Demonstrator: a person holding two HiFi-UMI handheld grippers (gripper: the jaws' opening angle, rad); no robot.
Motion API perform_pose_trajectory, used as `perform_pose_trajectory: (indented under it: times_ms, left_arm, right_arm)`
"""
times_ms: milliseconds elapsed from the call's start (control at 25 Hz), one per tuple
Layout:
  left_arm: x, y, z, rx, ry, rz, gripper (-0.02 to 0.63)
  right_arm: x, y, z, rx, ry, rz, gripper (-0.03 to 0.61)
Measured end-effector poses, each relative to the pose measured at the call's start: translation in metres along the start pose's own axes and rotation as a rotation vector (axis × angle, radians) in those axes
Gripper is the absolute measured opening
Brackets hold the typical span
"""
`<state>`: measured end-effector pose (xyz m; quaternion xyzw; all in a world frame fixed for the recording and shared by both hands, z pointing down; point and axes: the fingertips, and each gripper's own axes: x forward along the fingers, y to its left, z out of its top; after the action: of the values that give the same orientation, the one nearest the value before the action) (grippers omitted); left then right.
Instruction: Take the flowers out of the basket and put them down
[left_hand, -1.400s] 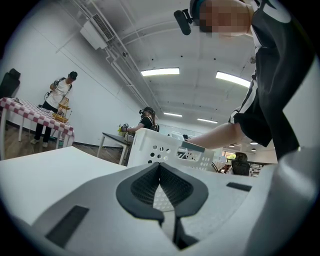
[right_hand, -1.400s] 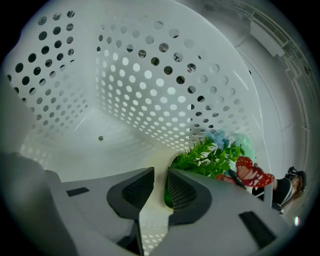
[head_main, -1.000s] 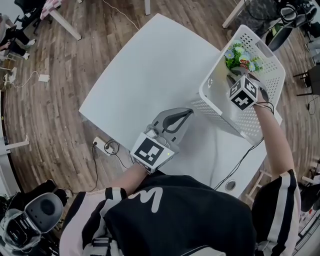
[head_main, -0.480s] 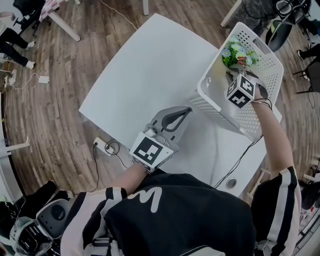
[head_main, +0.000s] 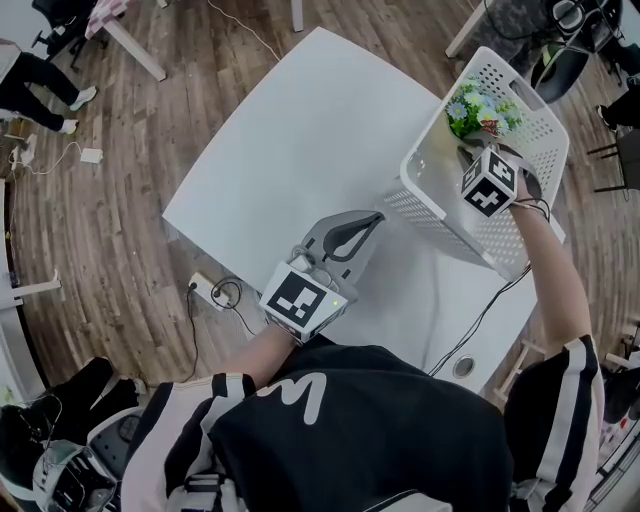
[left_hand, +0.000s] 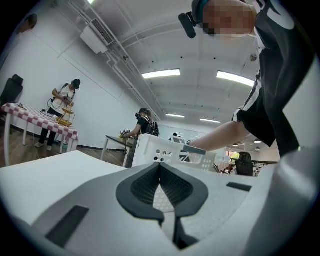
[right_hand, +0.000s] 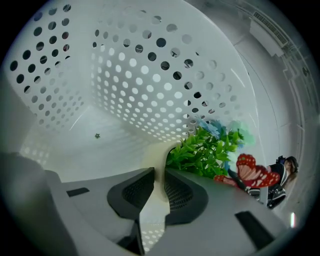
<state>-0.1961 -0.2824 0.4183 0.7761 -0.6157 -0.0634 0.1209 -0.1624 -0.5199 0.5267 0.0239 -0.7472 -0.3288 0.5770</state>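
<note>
From head, steeply down onto white desk (head_main: 300, 130); from left tongs (left_hand: 160, 167), low along it toward white perforated plastic basket (left_hand: 167, 152); from right tongs (right_hand: 159, 175), close inside it.

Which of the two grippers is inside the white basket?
The right gripper: it reaches into the basket near the flowers, while the left gripper lies outside on the table.

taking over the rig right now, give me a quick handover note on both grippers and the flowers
Left gripper: shut, empty, down on the white table beside the basket.
Right gripper: inside the white basket, jaws slightly apart with nothing between them. The flowers sit just to their right.
Done: nothing yet; the flowers are in the basket, not gripped.
Left: close on the flowers, lift them out, put them down on the table.
</note>
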Motion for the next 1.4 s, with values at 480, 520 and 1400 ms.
perform_pose_trajectory:
  times_ms: [480, 520, 1400]
  left_arm:
    - [0.008, -0.003, 0.015, 0.02, -0.015, -0.013, 0.005]
    - [0.008, -0.004, 0.016, 0.021, -0.018, -0.012, 0.005]
    - [-0.004, -0.016, 0.026, 0.057, -0.037, -0.004, 0.005]
  right_arm:
    - [-0.02, -0.003, 0.009, -0.005, -0.015, 0.006, 0.073]
    - [-0.021, -0.004, 0.008, -0.008, -0.016, 0.006, 0.074]
    - [-0.059, -0.027, 0.017, -0.021, -0.037, -0.072, 0.074]
